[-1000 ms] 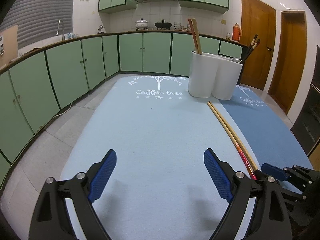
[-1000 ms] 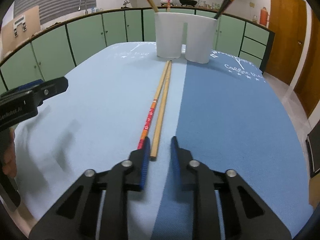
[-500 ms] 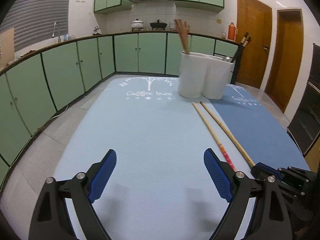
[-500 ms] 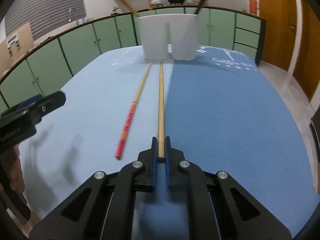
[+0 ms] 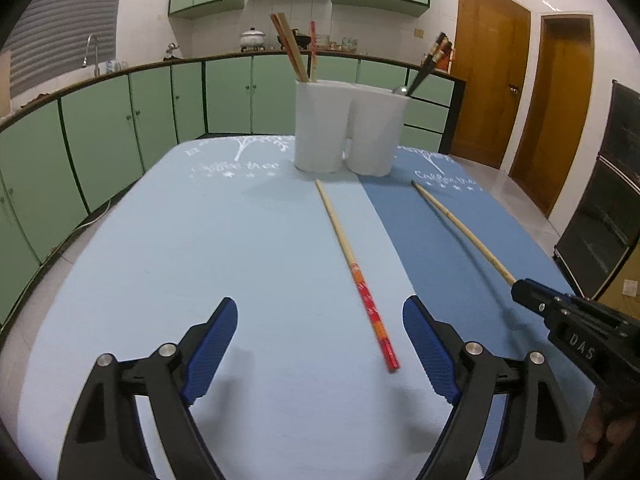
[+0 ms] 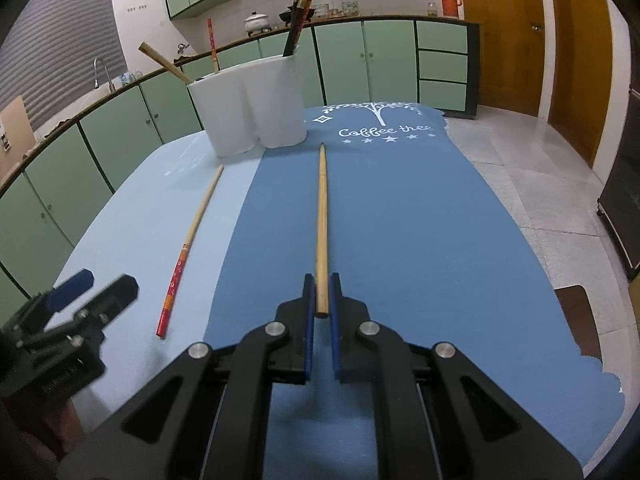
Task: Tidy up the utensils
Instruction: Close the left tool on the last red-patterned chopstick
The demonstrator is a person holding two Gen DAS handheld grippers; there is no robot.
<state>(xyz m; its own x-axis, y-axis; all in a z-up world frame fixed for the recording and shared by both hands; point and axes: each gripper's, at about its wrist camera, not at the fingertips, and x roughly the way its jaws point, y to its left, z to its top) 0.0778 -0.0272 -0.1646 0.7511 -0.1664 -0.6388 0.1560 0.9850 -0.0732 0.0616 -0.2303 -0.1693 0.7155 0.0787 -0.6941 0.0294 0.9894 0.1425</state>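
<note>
My right gripper (image 6: 321, 285) is shut on the thick end of a plain wooden chopstick (image 6: 321, 220), which points forward over the dark blue mat toward the white utensil holder (image 6: 248, 106). The same chopstick (image 5: 460, 228) and right gripper (image 5: 520, 286) show in the left wrist view. A red-ended chopstick (image 5: 352, 270) lies on the light blue mat, also seen in the right wrist view (image 6: 192, 240). My left gripper (image 5: 320, 320) is open and empty, just left of the red end. The holder (image 5: 348, 128) holds several chopsticks.
The table carries a light blue mat (image 5: 200, 240) and a dark blue mat (image 6: 400, 220). Green cabinets (image 5: 120, 128) run along the left and back. Wooden doors (image 5: 520, 100) stand at the right. Tiled floor (image 6: 540, 180) lies beyond the table's right edge.
My right gripper closed on the plain chopstick and swung it rightward, away from the red-ended one, onto the dark blue mat. The left gripper stayed open and shifted view slightly.
</note>
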